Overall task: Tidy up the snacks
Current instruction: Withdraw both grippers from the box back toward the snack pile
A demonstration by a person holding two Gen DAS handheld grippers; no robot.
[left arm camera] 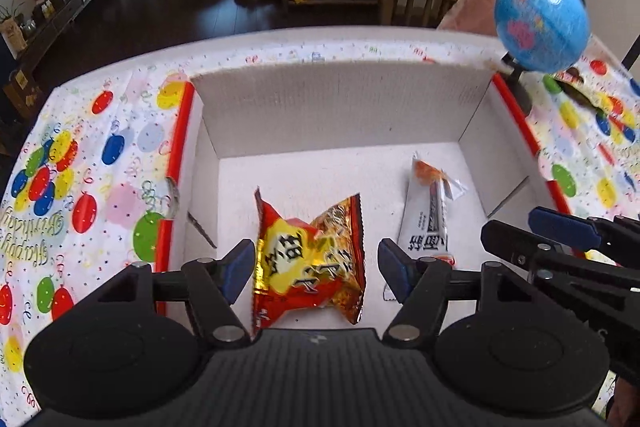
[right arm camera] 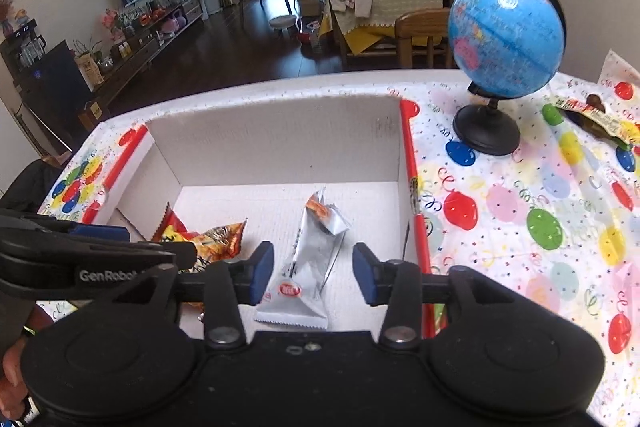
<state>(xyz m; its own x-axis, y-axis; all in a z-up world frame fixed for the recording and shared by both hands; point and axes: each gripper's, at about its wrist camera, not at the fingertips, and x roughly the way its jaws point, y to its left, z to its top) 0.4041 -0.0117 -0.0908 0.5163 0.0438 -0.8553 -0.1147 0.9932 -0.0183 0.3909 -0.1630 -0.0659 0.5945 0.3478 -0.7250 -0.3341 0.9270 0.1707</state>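
A white cardboard box (left arm camera: 340, 107) with red edges stands on the balloon-print tablecloth. A red and gold snack bag (left arm camera: 310, 259) lies on its floor between the jaws of my open left gripper (left arm camera: 316, 267), which do not touch it. A white and silver snack packet (right arm camera: 308, 267) lies beside it, between the jaws of my open right gripper (right arm camera: 312, 273), untouched. The packet also shows in the left wrist view (left arm camera: 430, 215), and the red bag in the right wrist view (right arm camera: 208, 239). A dark snack packet (right arm camera: 596, 119) lies on the cloth at the far right.
A blue globe (right arm camera: 506, 39) on a black stand sits right of the box. My right gripper (left arm camera: 560, 239) shows at the right edge of the left wrist view. A wooden chair (right arm camera: 424, 35) stands beyond the table's far edge.
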